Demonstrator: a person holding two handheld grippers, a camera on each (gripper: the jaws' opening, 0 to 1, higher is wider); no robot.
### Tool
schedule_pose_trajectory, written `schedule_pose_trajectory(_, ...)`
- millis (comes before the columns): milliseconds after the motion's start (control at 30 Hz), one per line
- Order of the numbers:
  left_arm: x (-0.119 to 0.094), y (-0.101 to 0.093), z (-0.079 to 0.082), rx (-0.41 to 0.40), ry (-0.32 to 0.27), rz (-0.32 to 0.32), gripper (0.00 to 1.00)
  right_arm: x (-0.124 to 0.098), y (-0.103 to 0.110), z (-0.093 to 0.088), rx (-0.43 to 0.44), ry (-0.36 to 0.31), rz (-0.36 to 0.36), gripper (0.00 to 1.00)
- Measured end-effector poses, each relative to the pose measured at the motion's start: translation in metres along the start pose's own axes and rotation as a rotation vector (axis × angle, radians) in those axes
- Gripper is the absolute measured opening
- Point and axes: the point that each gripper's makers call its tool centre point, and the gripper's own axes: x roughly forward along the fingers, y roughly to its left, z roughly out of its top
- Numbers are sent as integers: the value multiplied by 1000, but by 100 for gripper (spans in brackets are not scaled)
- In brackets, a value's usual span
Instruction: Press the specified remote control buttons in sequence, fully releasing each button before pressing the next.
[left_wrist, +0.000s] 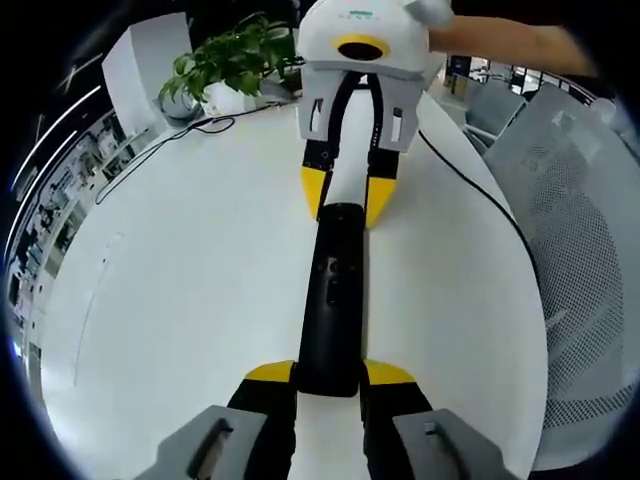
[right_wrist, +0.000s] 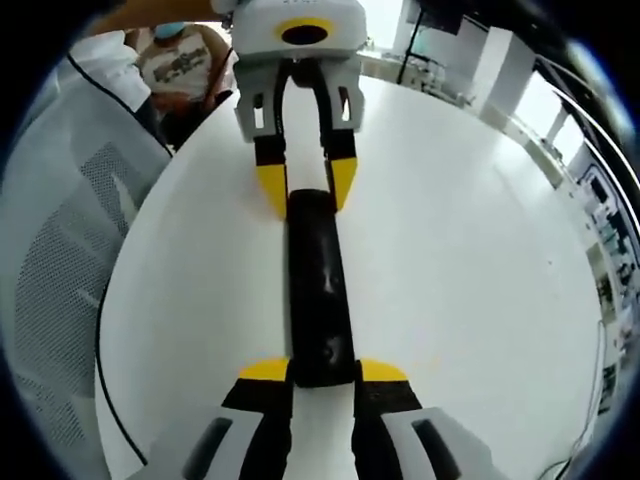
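Observation:
A long black remote control (left_wrist: 332, 290) lies on the round white table (left_wrist: 180, 280), buttons facing up. My left gripper (left_wrist: 330, 373) clamps its near end between yellow-tipped jaws. Opposite it, my right gripper (left_wrist: 346, 195) reaches in from the top and holds the remote's far end. In the right gripper view the same remote (right_wrist: 318, 280) runs up the middle of the table (right_wrist: 450, 260). There my right gripper (right_wrist: 323, 370) is shut on the near end, and my left gripper (right_wrist: 308, 185) holds the other end.
A potted plant (left_wrist: 235, 60) and a white box (left_wrist: 150, 60) stand at the table's far edge. A black cable (left_wrist: 480, 190) runs along the table's right side. A grey mesh chair (left_wrist: 585, 250) stands beside the table. A person (right_wrist: 180, 65) sits beyond the table.

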Motion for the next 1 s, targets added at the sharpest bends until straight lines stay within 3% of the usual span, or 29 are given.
schedule_pose_trajectory(233,-1,1,0,-4,-19,19,23,-1,0,0,-4,-25,-15,19)
schedule_pose_trajectory(733,-6,9,4,46,-3,43,23,-2,-6,3,-27,-34,-52,19)
schedule_pose_trajectory(1000,-17,39,13,80,-5,97,23,-20,-36,15,-43,-62,-143,19)
